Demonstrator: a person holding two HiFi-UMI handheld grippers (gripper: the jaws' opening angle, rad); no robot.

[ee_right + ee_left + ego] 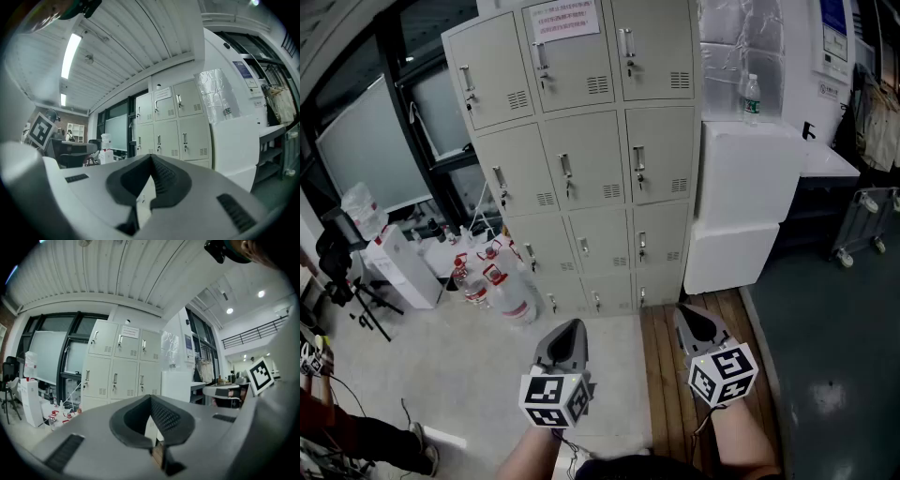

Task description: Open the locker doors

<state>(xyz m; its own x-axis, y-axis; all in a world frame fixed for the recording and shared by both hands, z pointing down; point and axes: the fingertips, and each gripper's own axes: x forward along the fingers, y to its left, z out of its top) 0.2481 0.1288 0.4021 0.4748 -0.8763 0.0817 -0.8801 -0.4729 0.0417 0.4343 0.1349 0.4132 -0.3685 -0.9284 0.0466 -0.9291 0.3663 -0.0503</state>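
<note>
Pale concrete floor (478, 366) carries a tall beige metal locker bank (581, 159); clear plastic jugs with red caps (502, 291) stand by its left foot; stacked white foam boxes (736, 253) stand at its right.

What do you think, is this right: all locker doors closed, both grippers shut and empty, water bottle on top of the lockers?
Not quite: the head view shows the water bottle on the white box beside the lockers. The doors are closed; left gripper and right gripper are shut, empty.
</note>
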